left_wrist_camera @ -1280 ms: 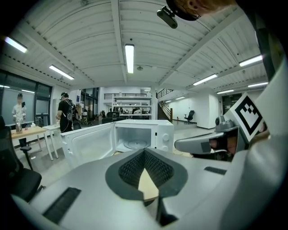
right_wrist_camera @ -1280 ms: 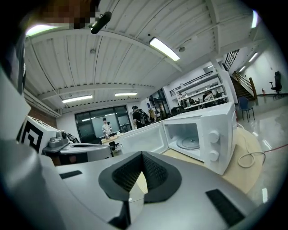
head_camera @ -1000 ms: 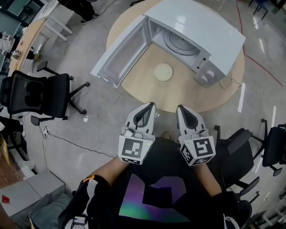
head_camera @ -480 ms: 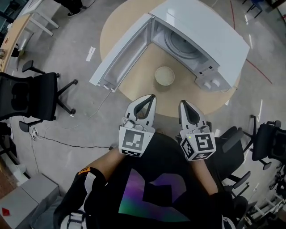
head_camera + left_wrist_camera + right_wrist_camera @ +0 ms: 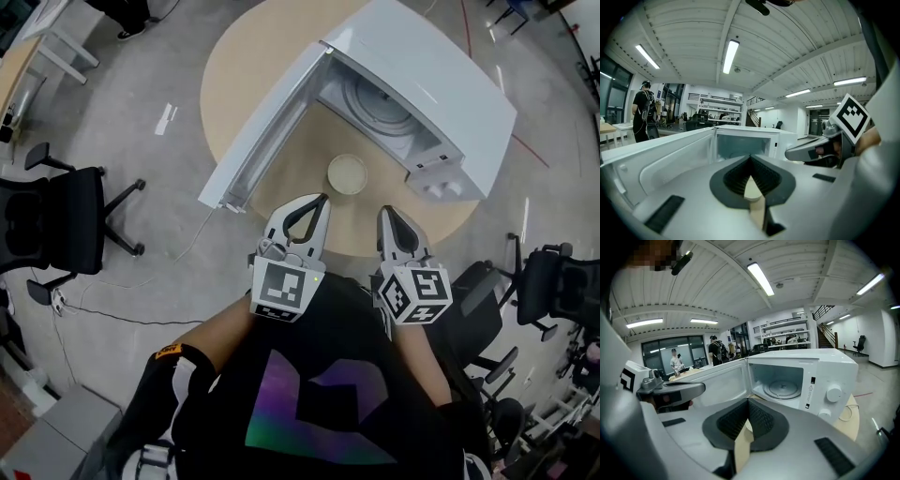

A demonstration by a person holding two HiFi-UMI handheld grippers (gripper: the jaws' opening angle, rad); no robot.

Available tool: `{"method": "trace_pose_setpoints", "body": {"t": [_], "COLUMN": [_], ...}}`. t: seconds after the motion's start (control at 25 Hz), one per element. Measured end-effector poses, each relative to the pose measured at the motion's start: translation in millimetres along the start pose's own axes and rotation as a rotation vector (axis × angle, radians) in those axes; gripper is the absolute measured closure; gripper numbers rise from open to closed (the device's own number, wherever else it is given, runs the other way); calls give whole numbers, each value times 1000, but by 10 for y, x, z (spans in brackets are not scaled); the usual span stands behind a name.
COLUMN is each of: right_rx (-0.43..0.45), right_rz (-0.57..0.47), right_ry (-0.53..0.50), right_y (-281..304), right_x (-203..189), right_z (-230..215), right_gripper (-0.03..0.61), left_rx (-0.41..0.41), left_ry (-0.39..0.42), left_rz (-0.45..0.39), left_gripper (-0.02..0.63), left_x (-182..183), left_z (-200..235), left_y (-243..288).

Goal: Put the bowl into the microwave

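A pale cream bowl (image 5: 347, 173) sits on the round wooden table (image 5: 239, 75), just in front of the white microwave (image 5: 422, 84). The microwave door (image 5: 267, 122) hangs wide open to the left, and the glass turntable (image 5: 783, 389) inside is bare. My left gripper (image 5: 322, 199) and right gripper (image 5: 383, 212) are side by side at the table's near edge, a short way short of the bowl. Both are shut with nothing held. The left gripper view looks over its closed jaws (image 5: 751, 161) into the microwave (image 5: 745, 140). The right gripper (image 5: 749, 401) also faces the cavity.
Black office chairs stand on the floor at the left (image 5: 56, 225) and the right (image 5: 553, 281). A cable (image 5: 112, 314) trails across the grey floor. A person (image 5: 644, 117) stands far off in the room, and others (image 5: 715, 352) are visible in the background.
Both grippers have come forward, closer to the table's near edge and the bowl. The bowl and microwave have not moved on the table. Both stay shut.
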State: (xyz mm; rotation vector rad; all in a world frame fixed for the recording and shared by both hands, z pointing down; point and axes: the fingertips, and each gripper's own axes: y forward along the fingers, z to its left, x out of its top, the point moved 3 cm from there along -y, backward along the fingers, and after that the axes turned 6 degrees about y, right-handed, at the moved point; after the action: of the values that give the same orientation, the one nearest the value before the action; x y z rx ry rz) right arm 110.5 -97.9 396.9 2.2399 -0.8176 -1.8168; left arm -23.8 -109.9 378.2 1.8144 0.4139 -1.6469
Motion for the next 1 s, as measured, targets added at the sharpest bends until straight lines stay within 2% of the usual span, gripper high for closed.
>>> {"method": "trace_pose_setpoints", "body": {"t": [0.28, 0.56, 0.8, 1.0], "right_rx": [-53, -72, -64, -57], "right_rz": [36, 105, 147, 233], "right_ry": [13, 41, 117, 189], "right_y": [179, 389, 633, 902], "right_x": [-20, -121, -267, -444], "right_z": [50, -61, -241, -430], "right_gripper": [563, 561, 561, 560], "left_rx": [-60, -79, -76, -80], "left_ry": [1, -27, -8, 2], "left_rz": [-15, 14, 51, 90], "left_gripper": [568, 568, 568, 568], "left_x": [3, -101, -201, -249], "left_z": [157, 235, 301, 386], "left_y": [116, 232, 429, 626]}}
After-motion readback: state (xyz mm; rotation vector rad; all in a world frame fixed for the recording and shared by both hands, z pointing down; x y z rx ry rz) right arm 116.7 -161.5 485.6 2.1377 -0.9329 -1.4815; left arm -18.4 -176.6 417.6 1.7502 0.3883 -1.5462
